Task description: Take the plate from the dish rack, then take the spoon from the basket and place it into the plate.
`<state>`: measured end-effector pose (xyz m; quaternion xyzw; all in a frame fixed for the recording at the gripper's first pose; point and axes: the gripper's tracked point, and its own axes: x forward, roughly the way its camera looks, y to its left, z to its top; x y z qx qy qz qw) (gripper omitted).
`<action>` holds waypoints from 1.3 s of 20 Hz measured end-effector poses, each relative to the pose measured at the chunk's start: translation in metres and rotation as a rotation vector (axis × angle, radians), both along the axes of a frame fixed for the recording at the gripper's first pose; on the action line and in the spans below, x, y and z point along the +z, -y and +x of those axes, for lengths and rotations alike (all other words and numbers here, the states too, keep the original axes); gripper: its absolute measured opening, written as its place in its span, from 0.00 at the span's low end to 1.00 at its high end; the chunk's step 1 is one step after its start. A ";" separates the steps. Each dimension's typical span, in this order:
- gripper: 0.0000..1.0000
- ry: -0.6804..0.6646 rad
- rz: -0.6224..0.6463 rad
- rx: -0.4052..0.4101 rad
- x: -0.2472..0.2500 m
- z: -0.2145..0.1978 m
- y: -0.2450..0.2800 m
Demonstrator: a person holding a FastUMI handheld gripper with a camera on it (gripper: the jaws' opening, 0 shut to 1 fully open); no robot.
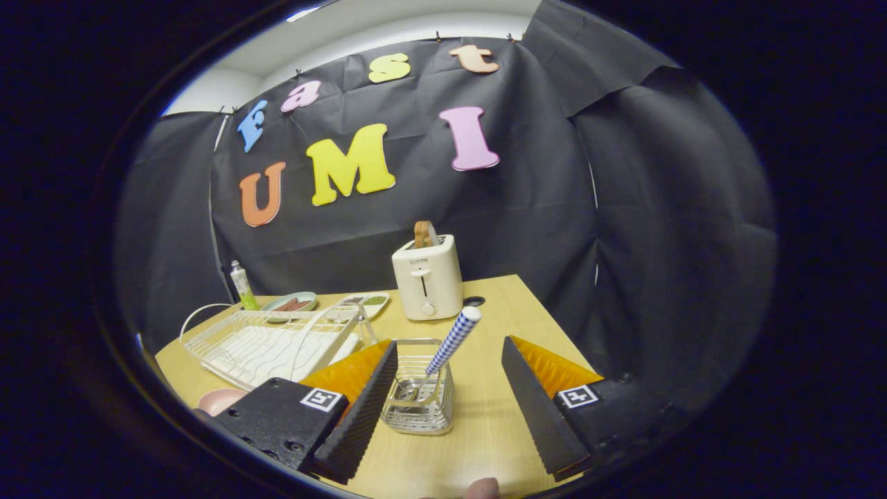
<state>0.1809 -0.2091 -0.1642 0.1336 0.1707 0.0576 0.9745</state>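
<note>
**Gripper spread before the basket, spoon standing inside**

The gripper (443, 405) hung low over the near part of the wooden surface (485, 430), its fingers (360, 409) spread wide apart and holding nothing. A fingertip of the person's hand (483, 488) showed at the nearest edge of the surface, between the two fingers.

The wire basket (419, 391) stood on the surface between the fingers, closer to the left one and nearly touching it; whether they met could not be told. The spoon (450, 343) stood in the basket with its bowl down against the wires and its checked handle leaning up and to the right, the handle's end rising above the basket rim.

To the left of the left finger, near the surface's left edge, part of a pink plate (220, 400) showed on the surface, mostly hidden by the gripper body. Just beyond it sat the white dish rack (267, 343), stretching toward the far left corner, with a thin wire loop rising over its near end.

Farther back, a cream toaster (427, 281) stood near the middle of the far edge with a slice of bread (424, 234) poking out of its slot. Left of the toaster lay two small dishes (291, 303) and an upright tube (242, 285) at the far left corner, against the black cloth wall (540, 208).
</note>
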 end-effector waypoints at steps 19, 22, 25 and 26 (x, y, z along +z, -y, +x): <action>0.14 -0.075 0.158 0.009 0.013 0.024 -0.021; 0.11 -0.045 0.110 -0.053 0.035 0.019 -0.011; 0.10 0.002 0.079 -0.138 0.065 0.014 0.005; 0.10 0.019 0.079 -0.160 0.077 0.009 0.007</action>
